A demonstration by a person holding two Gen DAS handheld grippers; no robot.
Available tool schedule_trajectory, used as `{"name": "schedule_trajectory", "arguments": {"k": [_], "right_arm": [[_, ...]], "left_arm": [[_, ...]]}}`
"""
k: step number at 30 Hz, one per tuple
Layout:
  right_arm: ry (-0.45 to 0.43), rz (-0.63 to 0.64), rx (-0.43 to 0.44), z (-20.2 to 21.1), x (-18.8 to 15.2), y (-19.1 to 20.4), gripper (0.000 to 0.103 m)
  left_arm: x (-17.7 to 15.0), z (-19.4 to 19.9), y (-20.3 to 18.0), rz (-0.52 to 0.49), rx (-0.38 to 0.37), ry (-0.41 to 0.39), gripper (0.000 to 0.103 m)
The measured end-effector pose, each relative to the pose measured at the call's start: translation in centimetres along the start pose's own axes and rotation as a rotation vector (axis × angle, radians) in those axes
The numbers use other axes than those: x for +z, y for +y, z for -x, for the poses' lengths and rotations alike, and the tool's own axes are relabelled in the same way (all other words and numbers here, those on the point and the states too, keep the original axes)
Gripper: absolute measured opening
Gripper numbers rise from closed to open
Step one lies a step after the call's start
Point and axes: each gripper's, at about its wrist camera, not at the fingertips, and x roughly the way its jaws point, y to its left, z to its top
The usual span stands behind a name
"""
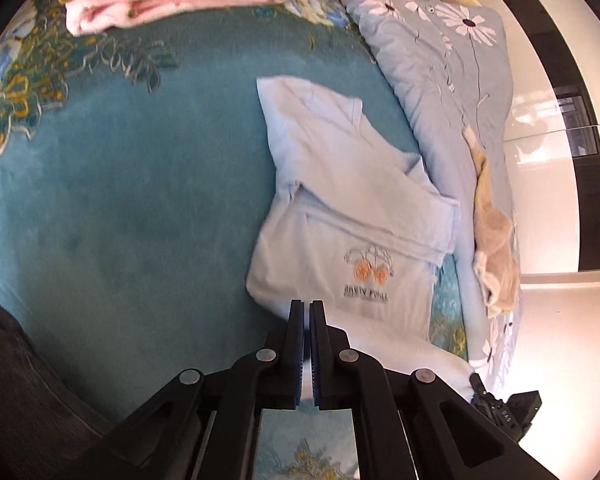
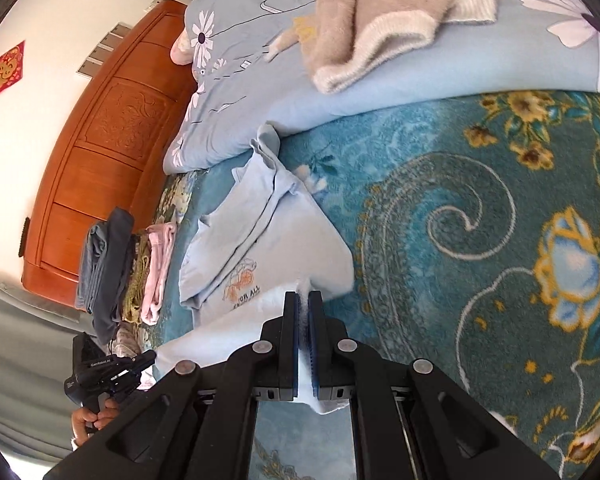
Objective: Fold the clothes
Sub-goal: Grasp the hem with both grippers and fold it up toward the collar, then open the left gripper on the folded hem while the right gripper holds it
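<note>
A pale blue T-shirt point(image 1: 352, 216) with an orange print lies partly folded on the teal bedspread point(image 1: 140, 200), its sleeves turned in. My left gripper point(image 1: 307, 304) is shut on the shirt's near hem, with white-blue cloth pinched between the pads. My right gripper point(image 2: 304, 296) is shut on the other corner of the same hem of the T-shirt point(image 2: 260, 248), cloth trailing down between its fingers. The hem hangs lifted between the two grippers. The other gripper and the hand holding it point(image 2: 100, 376) show at the lower left of the right wrist view.
A folded pile of pink, green and grey clothes point(image 2: 124, 272) sits on the bed near the wooden headboard point(image 2: 112, 132). A light blue flowered quilt point(image 1: 452, 92) lies bunched alongside the shirt, with a beige fuzzy garment point(image 2: 380, 16) on it. A person's dark trouser leg point(image 1: 16, 392) is at lower left.
</note>
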Motion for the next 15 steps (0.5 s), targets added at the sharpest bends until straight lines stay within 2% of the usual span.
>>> {"name": "schedule_trajectory", "arguments": {"k": [3,7,12,13,15], "right_arm": [[0.001,0.027,0.004,-1.9,2.7,1.8,0.004],[0.019,0.056,-0.053,-5.1,5.7,3.6,0.004],[0.046,0.015,-0.112,-8.9,8.2,3.9,0.004],[0.056,0.004,-0.123,-9.5,8.3,3.8,0.004],[0.072,-0.003,-0.144,-10.3,8.4,3.5,0.004]], "left_arm": [[2.6,-1.3,1.0,0.02,-0.011,-0.027,0.004],[4.4,-2.3,1.0,0.005,0.013,-0.017,0.004],[2.2,-4.6,2.2,0.06,0.016,0.128,0.007],[1.6,-5.2,2.4,0.067,0.022,0.163,0.012],[0.4,-6.6,2.5,0.065,0.065,0.229,0.031]]}}
